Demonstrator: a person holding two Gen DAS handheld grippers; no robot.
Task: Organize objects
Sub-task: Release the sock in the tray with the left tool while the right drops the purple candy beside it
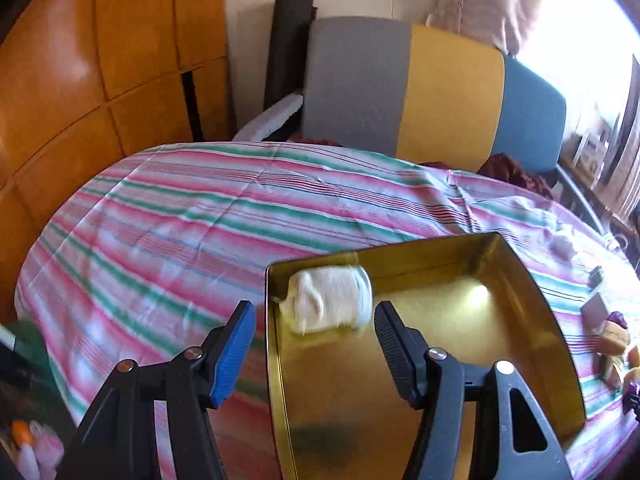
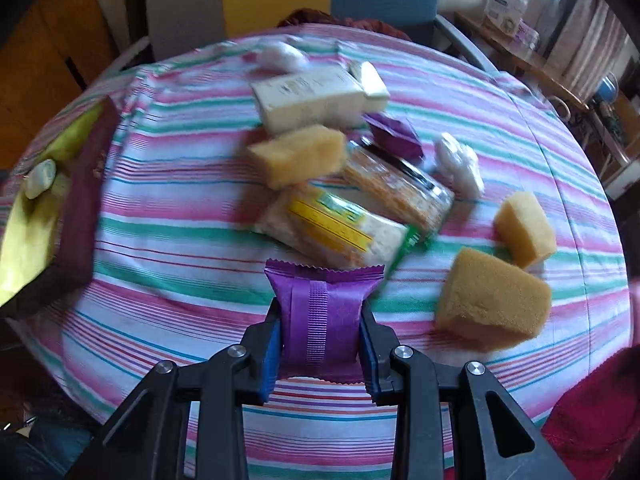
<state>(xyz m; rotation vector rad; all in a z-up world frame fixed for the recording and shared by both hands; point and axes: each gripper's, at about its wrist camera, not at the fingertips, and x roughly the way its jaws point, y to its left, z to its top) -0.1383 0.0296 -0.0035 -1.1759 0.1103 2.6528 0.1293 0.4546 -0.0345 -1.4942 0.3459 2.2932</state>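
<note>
1. Right gripper (image 2: 320, 336): fingers pinch a purple foil snack packet (image 2: 322, 312) by its sides. Crimped seam faces the camera, no print legible. Packet is held above the striped cloth (image 2: 160, 240), near its near edge.
2. Left gripper (image 1: 316, 344): fingers spread, nothing between the pads. One finger is over the cloth, the other over the gold tin tray (image 1: 500, 320).
3. Tray: shallow metal, gold inside, dark red outside in the right view, resting on the cloth. A white wrapped roll (image 1: 328, 300) lies in its far left corner, touching the wall.
4. Surface: a rounded bed-like top under a cloth with pink, green and white stripes, lightly wrinkled.
5. Mid cloth, right view: a pile of packets. Cracker pack with yellow and green label (image 2: 340, 228), text blurred, unreadable. Beside it a clear pack of orange crackers (image 2: 396, 188).
6. Three tan sponges: one on the pile (image 2: 296, 156), two (image 2: 492, 300) (image 2: 524, 228) toward the right edge, just beside each other.
7. Farther: white carton (image 2: 308, 96) with small print, unreadable; a second purple packet (image 2: 396, 132); white wrapped bundles (image 2: 456, 164) (image 2: 280, 56).
8. Far edge: headboard panels in grey (image 1: 356, 84), yellow (image 1: 452, 96) and blue (image 1: 528, 116).
9. Room: glossy orange-brown wardrobe (image 1: 80, 80) at left; bright window with striped curtain (image 1: 492, 0) at right; cluttered shelf (image 2: 512, 16), box labels too small to read.
</note>
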